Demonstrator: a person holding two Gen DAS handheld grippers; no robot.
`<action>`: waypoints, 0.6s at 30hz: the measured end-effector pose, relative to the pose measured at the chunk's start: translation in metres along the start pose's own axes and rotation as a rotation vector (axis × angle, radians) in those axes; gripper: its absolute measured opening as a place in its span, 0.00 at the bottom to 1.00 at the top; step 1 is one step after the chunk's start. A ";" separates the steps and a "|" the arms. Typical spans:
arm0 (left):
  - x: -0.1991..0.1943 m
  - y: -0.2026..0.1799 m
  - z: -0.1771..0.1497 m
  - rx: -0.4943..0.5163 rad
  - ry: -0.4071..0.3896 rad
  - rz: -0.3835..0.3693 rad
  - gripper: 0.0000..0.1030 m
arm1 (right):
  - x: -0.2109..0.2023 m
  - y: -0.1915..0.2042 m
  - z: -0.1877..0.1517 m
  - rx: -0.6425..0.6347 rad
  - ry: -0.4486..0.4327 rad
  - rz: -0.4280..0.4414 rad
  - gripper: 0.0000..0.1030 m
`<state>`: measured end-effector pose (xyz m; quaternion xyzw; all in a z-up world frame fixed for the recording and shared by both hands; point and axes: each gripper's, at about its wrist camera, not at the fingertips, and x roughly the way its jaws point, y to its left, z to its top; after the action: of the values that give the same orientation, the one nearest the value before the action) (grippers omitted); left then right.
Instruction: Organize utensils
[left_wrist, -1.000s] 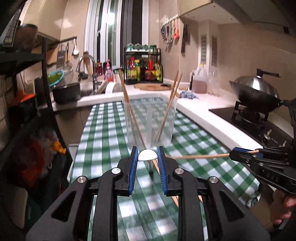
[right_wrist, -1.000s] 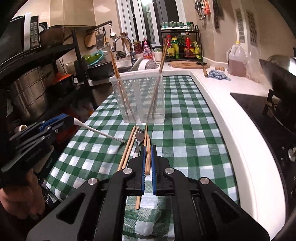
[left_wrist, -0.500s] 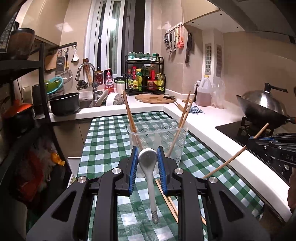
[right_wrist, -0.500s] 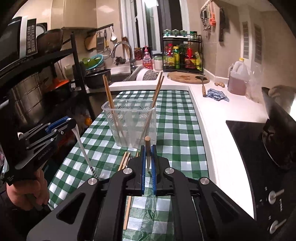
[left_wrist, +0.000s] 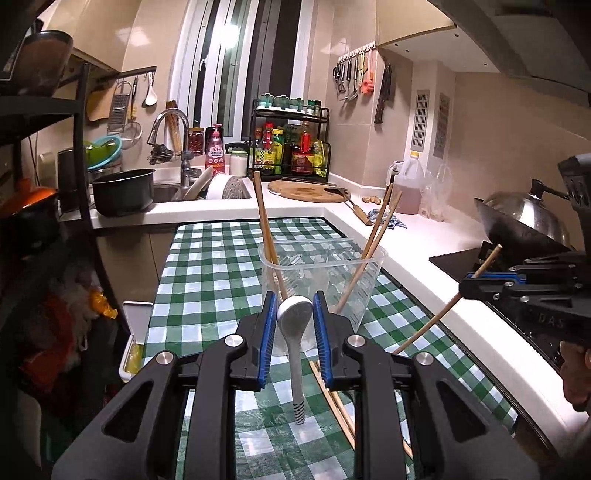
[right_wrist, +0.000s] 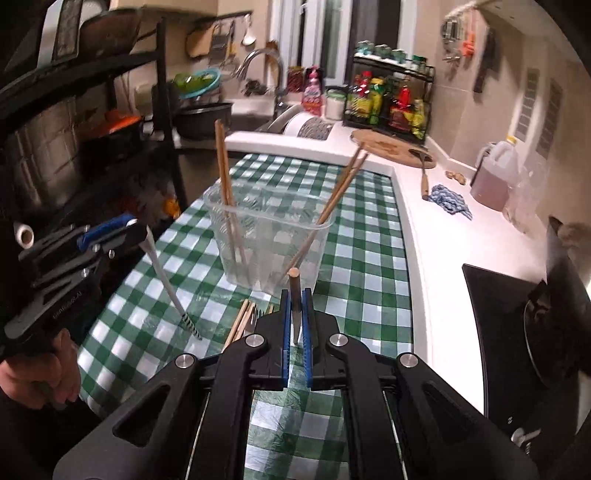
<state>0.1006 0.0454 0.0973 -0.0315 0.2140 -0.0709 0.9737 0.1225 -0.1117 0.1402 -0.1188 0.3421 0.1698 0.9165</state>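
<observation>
White spoon between left gripper pads

green checked tablecloth over the table, clear plastic container at centre, loose chopsticks and fork at six o'clock of it

Kitchen clutter seen all round the table
A black pot is parked by the faucet; a spice rack is backed by the wall, a wok set far right.
</observation>
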 end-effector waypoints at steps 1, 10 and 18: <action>0.003 0.001 0.000 -0.006 0.008 -0.002 0.19 | 0.002 0.001 0.003 -0.006 0.004 -0.009 0.06; 0.023 0.011 -0.005 -0.038 0.054 -0.011 0.10 | 0.023 0.006 0.007 0.004 0.009 -0.026 0.06; 0.026 0.014 -0.009 -0.041 0.057 -0.013 0.00 | 0.028 0.000 0.003 0.038 -0.011 -0.018 0.06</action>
<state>0.1218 0.0547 0.0770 -0.0507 0.2429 -0.0738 0.9659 0.1446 -0.1045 0.1240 -0.1036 0.3392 0.1555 0.9220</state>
